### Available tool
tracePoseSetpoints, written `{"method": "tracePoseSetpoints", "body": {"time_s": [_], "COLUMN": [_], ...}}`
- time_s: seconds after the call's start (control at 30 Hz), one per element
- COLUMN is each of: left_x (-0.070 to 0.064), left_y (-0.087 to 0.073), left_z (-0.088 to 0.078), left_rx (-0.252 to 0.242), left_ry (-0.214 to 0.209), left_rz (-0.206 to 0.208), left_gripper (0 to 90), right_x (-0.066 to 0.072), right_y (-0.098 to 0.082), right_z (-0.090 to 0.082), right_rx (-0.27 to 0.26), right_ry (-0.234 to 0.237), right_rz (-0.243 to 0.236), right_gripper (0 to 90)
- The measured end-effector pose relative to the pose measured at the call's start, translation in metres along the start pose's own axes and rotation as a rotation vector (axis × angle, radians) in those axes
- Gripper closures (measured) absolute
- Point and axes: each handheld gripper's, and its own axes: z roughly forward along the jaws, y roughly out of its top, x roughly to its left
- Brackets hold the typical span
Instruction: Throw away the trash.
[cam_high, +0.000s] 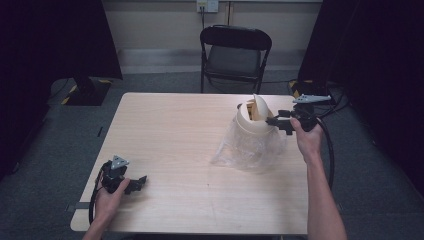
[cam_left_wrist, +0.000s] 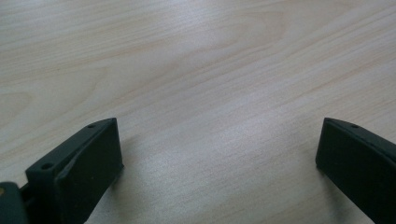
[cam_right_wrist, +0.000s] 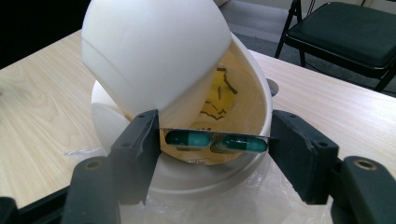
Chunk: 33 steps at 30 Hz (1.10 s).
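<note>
A small white bin (cam_high: 251, 120) with a tilted swing lid (cam_right_wrist: 149, 51) stands at the table's right, wrapped in a clear plastic bag (cam_high: 245, 148). My right gripper (cam_right_wrist: 215, 136) hovers at the bin's opening, shut on a blister strip (cam_right_wrist: 215, 142) of green capsules held across its jaws. In the high view the right gripper (cam_high: 274, 121) touches the bin's right side. Yellowish scraps lie inside the bin. My left gripper (cam_high: 140, 182) rests near the front left corner of the table; in its own view the left gripper (cam_left_wrist: 219, 140) stands open over bare wood.
The light wooden table (cam_high: 175, 125) has room across its middle and left. A black folding chair (cam_high: 235, 52) stands behind the far edge. Dark curtains hang at both sides, and cables run on the floor at right.
</note>
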Motion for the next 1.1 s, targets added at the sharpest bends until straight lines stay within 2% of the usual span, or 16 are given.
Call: {"method": "tracePoseSetpoints", "body": {"time_s": [0.1, 0.2, 0.47, 0.53, 0.63, 0.8, 0.93, 1.03, 1.1], "left_x": [0.0, 0.0, 0.0, 0.0, 0.0, 0.0, 0.0, 0.0, 0.0], "left_y": [0.0, 0.0, 0.0, 0.0, 0.0, 0.0, 0.0, 0.0, 0.0], "left_z": [0.0, 0.0, 0.0, 0.0, 0.0, 0.0, 0.0, 0.0, 0.0], "left_rx": [0.0, 0.0, 0.0, 0.0, -0.001, -0.001, -0.001, 0.0, 0.0], "left_ry": [0.0, 0.0, 0.0, 0.0, 0.0, 0.0, 0.0, 0.0, 0.0], "left_rz": [0.0, 0.0, 0.0, 0.0, 0.0, -0.001, 0.0, -0.001, 0.0], "left_gripper": [0.0, 0.0, 0.0, 0.0, 0.0, 0.0, 0.0, 0.0, 0.0], "right_x": [-0.001, -0.003, -0.001, 0.001, 0.004, 0.014, 0.022, 0.027, 0.032], "right_y": [0.0, -0.001, -0.001, -0.001, -0.002, -0.009, -0.018, -0.024, -0.028], "right_z": [0.001, 0.0, 0.0, -0.002, -0.006, -0.009, -0.012, -0.015, -0.017], "right_rx": [0.0, -0.023, -0.02, -0.035, -0.064, -0.054, -0.065, -0.076, -0.071], "right_ry": [-0.022, -0.02, -0.072, -0.077, -0.085, -0.104, -0.103, -0.081, -0.083], "right_rz": [0.009, 0.026, 0.044, 0.049, 0.059, 0.058, 0.065, 0.082, 0.075], "right_gripper": [27.8, 22.8, 20.8, 18.9, 18.0, 16.7, 15.9, 15.4, 15.3]}}
